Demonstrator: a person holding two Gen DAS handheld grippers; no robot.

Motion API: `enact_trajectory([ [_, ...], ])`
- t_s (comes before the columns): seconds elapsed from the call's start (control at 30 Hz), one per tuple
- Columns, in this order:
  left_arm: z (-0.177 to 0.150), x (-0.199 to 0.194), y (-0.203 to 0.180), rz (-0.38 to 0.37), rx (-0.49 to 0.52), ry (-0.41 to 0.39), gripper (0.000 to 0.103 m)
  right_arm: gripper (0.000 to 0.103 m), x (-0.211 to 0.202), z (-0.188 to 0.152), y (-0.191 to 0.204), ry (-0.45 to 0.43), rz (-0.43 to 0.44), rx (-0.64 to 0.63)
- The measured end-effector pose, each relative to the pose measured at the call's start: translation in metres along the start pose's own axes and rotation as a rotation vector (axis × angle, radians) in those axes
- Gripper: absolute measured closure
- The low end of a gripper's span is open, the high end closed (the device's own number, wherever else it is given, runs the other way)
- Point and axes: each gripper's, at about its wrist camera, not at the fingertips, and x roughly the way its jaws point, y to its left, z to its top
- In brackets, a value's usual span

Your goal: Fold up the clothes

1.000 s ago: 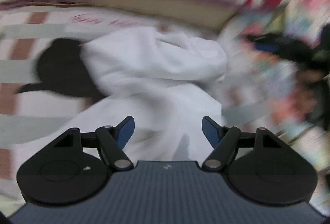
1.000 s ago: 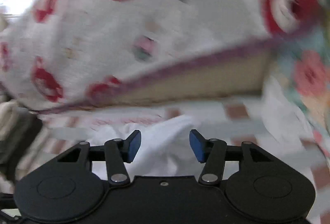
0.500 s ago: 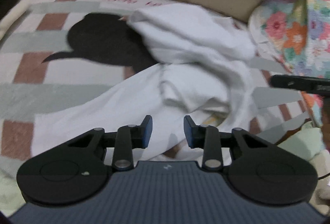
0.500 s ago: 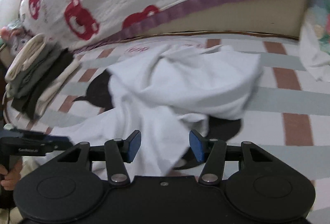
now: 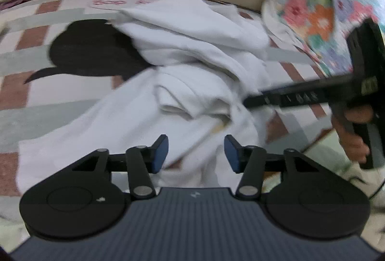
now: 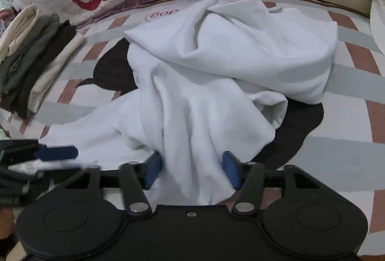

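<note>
One crumpled white garment lies on the striped mat. Two grippers work: the right gripper straddles a fold, jaws parted (not yet pinching); the left gripper hovers, jaws spread. One stack of folded clothes sits left.

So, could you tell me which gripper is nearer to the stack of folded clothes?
Left. In the right wrist view the left gripper sits at the left edge, just below the stack of folded clothes; the right gripper is farther off, its open jaws straddling the white garment.
</note>
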Motion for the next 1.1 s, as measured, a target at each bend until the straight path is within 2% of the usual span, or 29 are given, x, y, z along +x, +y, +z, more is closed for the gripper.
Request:
enact_trajectory([
  [0.03, -0.001, 0.004, -0.003, -0.010, 0.013, 0.035, 0.038, 0.086, -0.004, -0.001, 0.002, -0.026, 0.019, -0.019],
  [0.07, -0.003, 0.008, -0.005, -0.017, 0.016, 0.070, 0.036, 0.089, -0.010, -0.002, 0.004, -0.056, 0.033, -0.040],
  [0.13, -0.005, 0.014, -0.006, -0.007, 0.001, 0.096, 0.036, 0.090, -0.021, -0.002, 0.004, -0.112, 0.051, -0.057],
  [0.27, -0.004, 0.014, 0.002, 0.025, -0.044, 0.046, 0.039, 0.090, -0.041, -0.001, 0.000, -0.201, 0.122, -0.045],
  [0.3, -0.003, 0.015, 0.004, 0.019, -0.055, 0.035, 0.046, 0.090, -0.045, 0.001, 0.000, -0.209, 0.134, -0.047],
  [0.33, -0.002, 0.019, 0.006, 0.001, -0.070, 0.039, 0.060, 0.090, -0.047, 0.002, 0.001, -0.213, 0.140, -0.050],
  [0.37, 0.000, 0.023, 0.009, -0.018, -0.093, 0.049, 0.090, 0.090, -0.048, 0.002, 0.003, -0.212, 0.138, -0.055],
  [0.4, 0.002, 0.028, 0.011, -0.038, -0.137, 0.074, 0.097, 0.091, -0.048, 0.002, 0.003, -0.209, 0.135, -0.058],
  [0.43, 0.003, 0.032, 0.011, -0.048, -0.165, 0.085, 0.098, 0.091, -0.047, 0.002, 0.002, -0.205, 0.141, -0.045],
  [0.47, 0.005, 0.029, 0.009, -0.028, -0.151, 0.065, 0.099, 0.090, -0.045, 0.001, -0.001, -0.198, 0.159, -0.017],
  [0.53, 0.009, 0.020, 0.003, 0.062, -0.083, 0.017, 0.100, 0.090, -0.039, -0.002, -0.005, -0.177, 0.183, 0.034],
  [0.7, 0.012, -0.007, 0.015, 0.317, -0.033, -0.072, 0.099, 0.084, -0.010, -0.017, -0.002, -0.065, 0.109, 0.082],
  [0.73, 0.013, -0.011, 0.019, 0.346, -0.040, -0.084, 0.099, 0.070, -0.008, -0.018, 0.001, -0.052, 0.082, 0.085],
  [0.77, 0.011, -0.013, 0.027, 0.326, -0.083, -0.082, 0.099, 0.057, -0.006, -0.019, 0.003, -0.046, 0.050, 0.086],
  [0.83, 0.009, -0.015, 0.042, 0.290, -0.156, -0.079, 0.100, 0.052, -0.002, -0.018, 0.008, -0.031, -0.023, 0.073],
  [0.87, 0.008, -0.015, 0.043, 0.284, -0.157, -0.080, 0.100, 0.051, 0.001, -0.015, 0.009, -0.015, -0.053, 0.074],
  [0.9, 0.008, -0.014, 0.044, 0.278, -0.158, -0.082, 0.100, 0.051, 0.002, -0.014, 0.009, -0.007, -0.065, 0.080],
  [0.97, 0.008, -0.015, 0.046, 0.247, -0.163, -0.088, 0.100, 0.050, -0.004, -0.013, 0.008, -0.018, -0.035, 0.110],
  [1.03, 0.006, -0.017, 0.046, 0.154, -0.200, -0.099, 0.100, 0.050, -0.010, -0.011, 0.007, -0.029, -0.005, 0.140],
  [1.1, 0.004, -0.019, 0.046, -0.014, -0.276, -0.090, 0.100, 0.051, -0.016, -0.010, 0.007, -0.040, 0.025, 0.170],
])
